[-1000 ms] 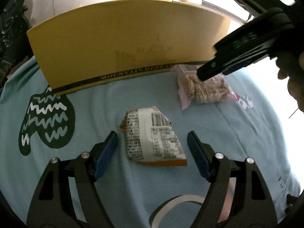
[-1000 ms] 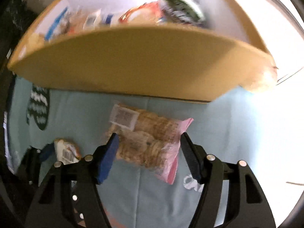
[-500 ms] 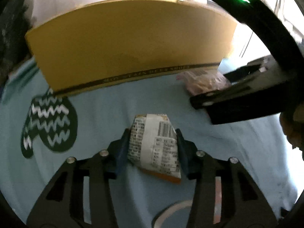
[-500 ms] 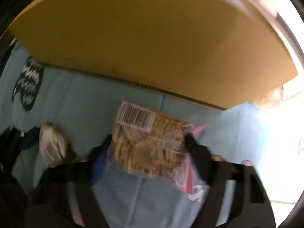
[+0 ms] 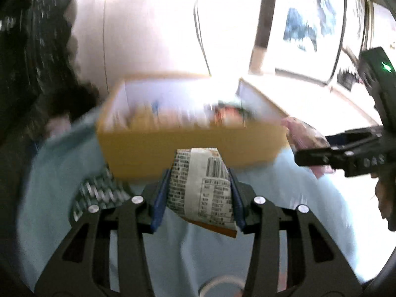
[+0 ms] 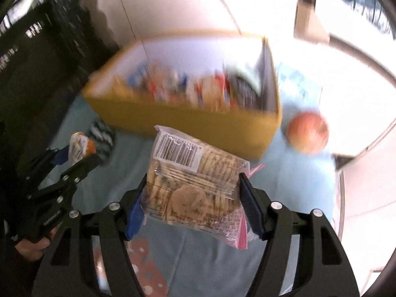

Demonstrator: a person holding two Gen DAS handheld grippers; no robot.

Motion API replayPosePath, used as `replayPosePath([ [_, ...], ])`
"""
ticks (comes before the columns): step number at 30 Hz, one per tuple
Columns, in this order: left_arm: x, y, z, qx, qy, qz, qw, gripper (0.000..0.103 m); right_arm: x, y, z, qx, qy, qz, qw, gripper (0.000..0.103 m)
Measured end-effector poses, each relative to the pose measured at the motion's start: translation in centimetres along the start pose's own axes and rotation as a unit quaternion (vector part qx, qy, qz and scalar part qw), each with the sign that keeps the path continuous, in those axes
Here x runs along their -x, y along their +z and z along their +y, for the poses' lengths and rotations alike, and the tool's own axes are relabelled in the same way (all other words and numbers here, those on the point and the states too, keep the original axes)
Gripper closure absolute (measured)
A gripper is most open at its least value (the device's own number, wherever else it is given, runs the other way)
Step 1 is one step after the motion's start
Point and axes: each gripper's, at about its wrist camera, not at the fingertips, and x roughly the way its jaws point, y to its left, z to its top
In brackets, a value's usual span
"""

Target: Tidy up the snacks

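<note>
At the far left of the right wrist view, the left tool is clamped on a small white and orange snack packet, held clear of the light blue cloth that covers the desk. In the left wrist view the blue pads press both sides of that packet, its barcode and printed label facing the camera. Behind it stands the yellow cardboard box, open at the top and full of blurred snack wrappers. The right tool is clamped on a clear and pink cracker packet, lifted in front of the box. To the right of the box, a reddish apple rests on the cloth.
</note>
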Motion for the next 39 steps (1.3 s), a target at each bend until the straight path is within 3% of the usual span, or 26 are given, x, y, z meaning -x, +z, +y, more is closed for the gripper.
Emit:
replayPosePath([
  [4, 0.0, 6.9, 0.0, 0.011, 0.019, -0.035, 0.9991, 0.057, 5.3, 5.4, -1.0, 0.027, -0.006, -0.06, 0.998, 0.034],
  [6, -0.8, 9.9, 0.9, 0.021, 0.027, -0.045, 0.9984, 0.051, 6.7, 8.1, -1.2, 0.032, -0.005, -0.079, 0.996, 0.034],
  [7, -1.4, 11.9, 1.3, 0.03, 0.03, -0.044, 0.9981, 0.046, 7.0, 9.9, -1.3, 0.035, -0.001, -0.088, 0.996, 0.033],
  [8, -1.9, 12.8, 1.8, 0.036, 0.029, -0.041, 0.9981, 0.016, 6.9, 11.5, -1.4, 0.039, 0.007, -0.088, 0.995, 0.03],
  [9, -2.7, 14.2, 2.5, 0.045, 0.036, -0.032, 0.9978, 0.002, 7.0, 12.2, -1.8, 0.041, 0.011, -0.085, 0.996, 0.023],
  [10, -3.4, 15.1, 2.9, 0.051, 0.044, -0.025, 0.9974, 0.002, 6.5, 13.6, -1.9, 0.043, -0.001, -0.085, 0.995, 0.019],
  [11, -4.1, 15.8, 3.4, 0.053, 0.051, -0.015, 0.9972, 0.002, 6.4, 13.9, -2.1, 0.043, -0.009, -0.087, 0.995, 0.001],
  [12, -5.0, 16.2, 4.0, 0.056, 0.054, 0.0, 0.9969, 0.002, 6.1, 14.5, -2.3, 0.042, -0.011, -0.089, 0.995, 0.001],
  [15, -6.6, 16.0, 4.8, 0.061, 0.051, 0.052, 0.9955, 0.002, 5.7, 14.6, -2.8, 0.041, -0.01, -0.091, 0.995, 0.001],
  [20, -6.4, 14.5, 4.6, 0.037, 0.062, 0.049, 0.9961, 0.002, 5.8, 13.8, -4.0, 0.013, -0.012, -0.091, 0.996, 0.001],
  [32, -4.7, 12.0, 3.9, 0.03, 0.064, 0.052, 0.9962, 0.002, 6.4, 10.9, -4.7, -0.008, -0.012, -0.079, 0.997, 0.001],
  [39, -2.7, 5.4, 2.9, 0.037, 0.062, 0.08, 0.9942, 0.002, 5.5, 5.0, -4.7, -0.025, 0.004, -0.045, 0.999, 0.001],
])
